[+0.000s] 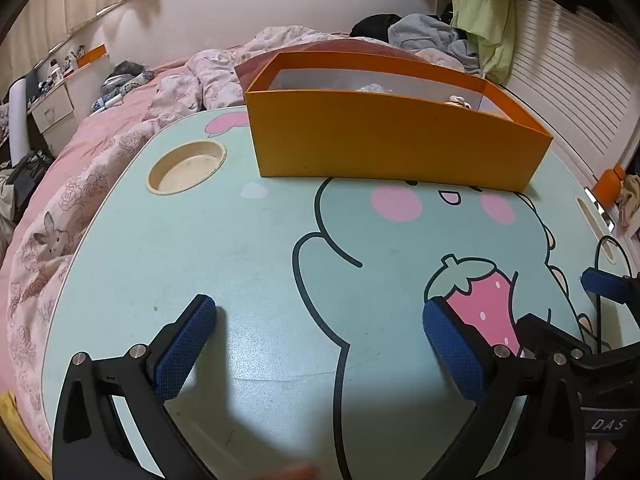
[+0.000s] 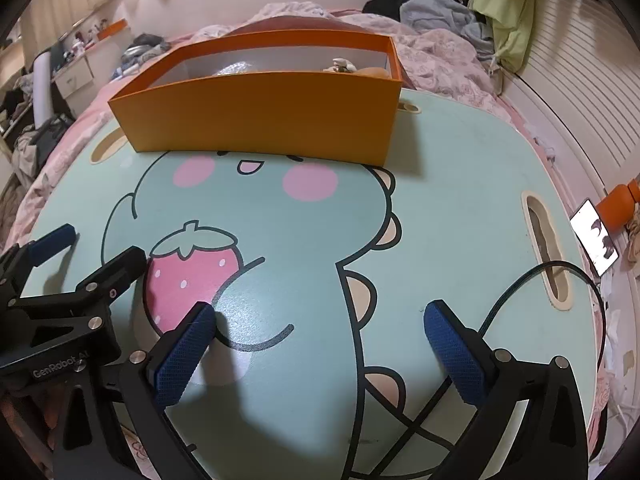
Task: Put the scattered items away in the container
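An orange open-topped box (image 1: 392, 148) (image 2: 260, 116) stands at the far side of a mint-green lap table (image 1: 240, 260) (image 2: 460, 200) printed with a cartoon dinosaur. Over its rim I see a crinkled clear wrapper (image 1: 372, 88) (image 2: 236, 68) and a small white figure (image 1: 458, 100) (image 2: 340, 65) inside. My left gripper (image 1: 320, 312) hangs low over the table's near part, open, with only bare tabletop between its blue pads. My right gripper (image 2: 320, 314) sits just to its right, also open and holding nothing. No loose item shows on the tabletop.
A round cup recess (image 1: 186, 166) sits at the table's far left and a handle slot (image 2: 546, 248) at its right edge. A black cable (image 2: 520, 284) loops over the right side. A phone (image 2: 594, 242) and an orange bottle (image 2: 618, 206) lie beyond. Rumpled bedding surrounds the table.
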`<move>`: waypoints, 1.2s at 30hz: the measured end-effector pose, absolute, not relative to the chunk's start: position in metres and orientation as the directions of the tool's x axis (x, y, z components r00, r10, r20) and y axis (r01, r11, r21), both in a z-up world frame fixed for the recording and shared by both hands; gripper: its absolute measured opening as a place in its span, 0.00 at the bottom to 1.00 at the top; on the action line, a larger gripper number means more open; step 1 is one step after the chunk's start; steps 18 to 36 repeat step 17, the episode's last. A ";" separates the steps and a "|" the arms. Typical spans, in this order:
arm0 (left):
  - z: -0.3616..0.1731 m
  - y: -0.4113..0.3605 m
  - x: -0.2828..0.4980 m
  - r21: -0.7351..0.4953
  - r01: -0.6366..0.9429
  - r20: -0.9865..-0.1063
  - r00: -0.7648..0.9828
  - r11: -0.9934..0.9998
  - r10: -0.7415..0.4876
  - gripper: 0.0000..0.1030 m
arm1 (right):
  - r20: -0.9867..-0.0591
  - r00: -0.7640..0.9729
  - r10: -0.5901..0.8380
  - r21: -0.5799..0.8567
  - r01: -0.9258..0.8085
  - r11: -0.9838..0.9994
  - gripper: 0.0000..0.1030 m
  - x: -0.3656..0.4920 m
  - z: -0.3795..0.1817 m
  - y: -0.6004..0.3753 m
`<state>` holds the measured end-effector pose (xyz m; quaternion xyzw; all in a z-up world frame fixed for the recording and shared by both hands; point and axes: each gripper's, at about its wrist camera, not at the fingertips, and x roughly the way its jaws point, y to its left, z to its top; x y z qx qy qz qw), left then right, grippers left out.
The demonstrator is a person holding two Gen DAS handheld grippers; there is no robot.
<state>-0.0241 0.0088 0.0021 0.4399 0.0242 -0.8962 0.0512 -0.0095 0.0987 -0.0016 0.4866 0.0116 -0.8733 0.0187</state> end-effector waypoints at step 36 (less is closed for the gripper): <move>0.002 0.009 -0.024 0.004 0.111 -0.792 -0.607 -0.994 -0.071 1.00 | -0.850 -0.526 -0.021 -0.002 0.043 -0.999 1.00 -0.008 0.001 0.098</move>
